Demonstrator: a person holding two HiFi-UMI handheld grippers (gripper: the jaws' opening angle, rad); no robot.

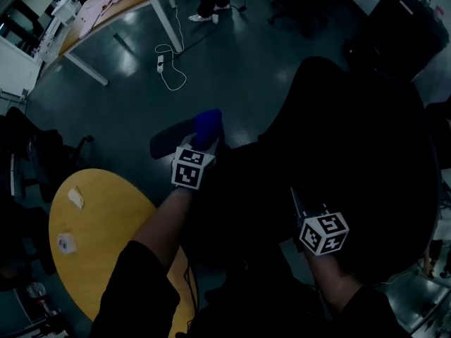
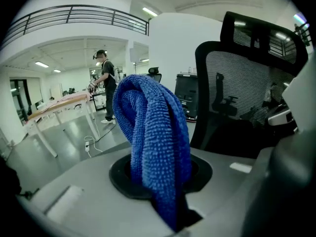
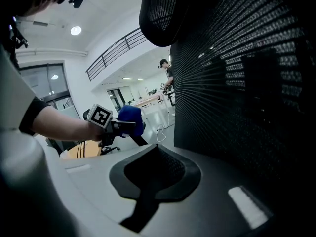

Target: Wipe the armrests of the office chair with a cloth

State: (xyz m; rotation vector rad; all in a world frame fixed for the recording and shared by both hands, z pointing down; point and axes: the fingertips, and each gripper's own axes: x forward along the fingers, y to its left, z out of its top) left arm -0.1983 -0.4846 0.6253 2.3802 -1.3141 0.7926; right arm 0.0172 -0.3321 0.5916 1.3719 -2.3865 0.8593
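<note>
Dim head view; brighter fisheye gripper views under ceiling lights (image 3: 75, 30), edges perhaps soft.

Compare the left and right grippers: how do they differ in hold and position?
The left gripper is shut on the blue cloth; the right gripper is shut with nothing between its jaws. The left gripper is at the chair's armrest, while the right gripper is close beside the mesh backrest. Both have their jaws together.
</note>
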